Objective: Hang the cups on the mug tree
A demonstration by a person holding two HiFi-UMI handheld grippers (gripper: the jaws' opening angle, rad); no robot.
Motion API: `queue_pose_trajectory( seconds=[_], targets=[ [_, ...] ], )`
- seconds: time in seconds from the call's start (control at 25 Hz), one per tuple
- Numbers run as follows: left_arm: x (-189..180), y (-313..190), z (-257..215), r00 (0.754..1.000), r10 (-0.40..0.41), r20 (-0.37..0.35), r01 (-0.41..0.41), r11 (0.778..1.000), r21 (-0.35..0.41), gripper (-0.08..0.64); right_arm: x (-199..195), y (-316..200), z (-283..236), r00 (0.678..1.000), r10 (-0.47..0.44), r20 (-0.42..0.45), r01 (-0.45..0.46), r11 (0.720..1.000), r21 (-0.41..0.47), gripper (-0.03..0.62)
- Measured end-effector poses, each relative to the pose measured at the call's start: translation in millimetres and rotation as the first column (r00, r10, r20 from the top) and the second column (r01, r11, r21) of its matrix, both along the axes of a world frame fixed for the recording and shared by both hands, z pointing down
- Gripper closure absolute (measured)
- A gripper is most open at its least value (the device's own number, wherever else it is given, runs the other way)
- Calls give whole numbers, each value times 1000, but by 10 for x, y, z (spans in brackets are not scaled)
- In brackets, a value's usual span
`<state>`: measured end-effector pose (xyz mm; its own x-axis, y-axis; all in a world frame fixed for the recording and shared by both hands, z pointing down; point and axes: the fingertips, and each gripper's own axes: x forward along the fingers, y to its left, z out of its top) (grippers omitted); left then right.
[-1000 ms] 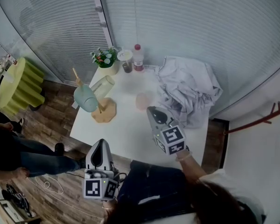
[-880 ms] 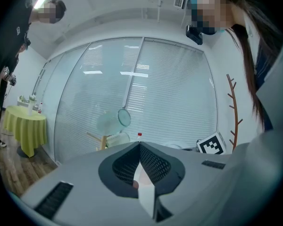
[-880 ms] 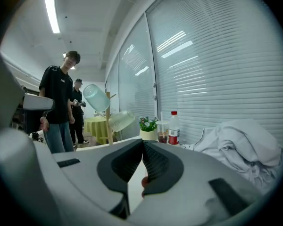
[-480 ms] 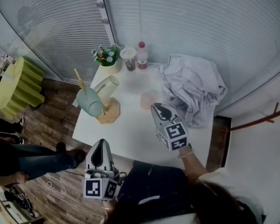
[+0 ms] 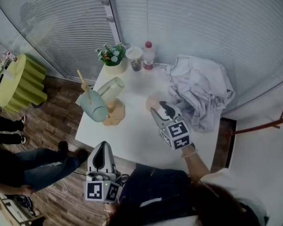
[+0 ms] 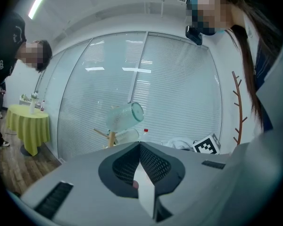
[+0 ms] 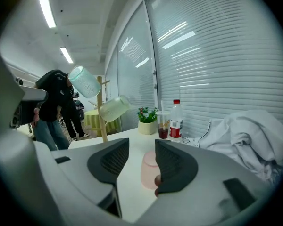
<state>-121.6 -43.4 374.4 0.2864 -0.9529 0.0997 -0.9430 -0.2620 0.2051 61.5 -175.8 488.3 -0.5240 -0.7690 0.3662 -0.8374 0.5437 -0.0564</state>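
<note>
Below the mug tree (image 5: 116,113) and a little to its left, off the near edge of the white table (image 5: 132,138), the left gripper (image 5: 103,145) has its jaws pressed together with nothing between them. A teal cup (image 5: 96,107) and a pale green cup (image 5: 111,86) hang tilted on the tree's pegs. Right of the tree, a pink cup (image 7: 148,167) stands on the table just ahead of the right gripper (image 5: 157,106). That gripper's jaws have just been opening and are spread, with the cup showing in the gap but not pinched. Further right of the tree lies a crumpled white garment (image 5: 203,93).

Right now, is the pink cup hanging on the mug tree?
No, the pink cup stands on the white table, just in front of the right gripper.
</note>
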Motion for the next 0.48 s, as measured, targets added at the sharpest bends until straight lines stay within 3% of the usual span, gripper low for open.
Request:
queue_pose_trajectory(
  seconds=[0.16,0.48],
  targets=[
    [-114,13,143,999,-34,39,36,998,-52,563,-17,-113,93,1000,-7,-21,6,1000,-10,374],
    [-91,-95,106,999,-43,-12,43,998,-35,563,-21,-322,288,999,-10,-47,9,999,-37,340]
  ],
)
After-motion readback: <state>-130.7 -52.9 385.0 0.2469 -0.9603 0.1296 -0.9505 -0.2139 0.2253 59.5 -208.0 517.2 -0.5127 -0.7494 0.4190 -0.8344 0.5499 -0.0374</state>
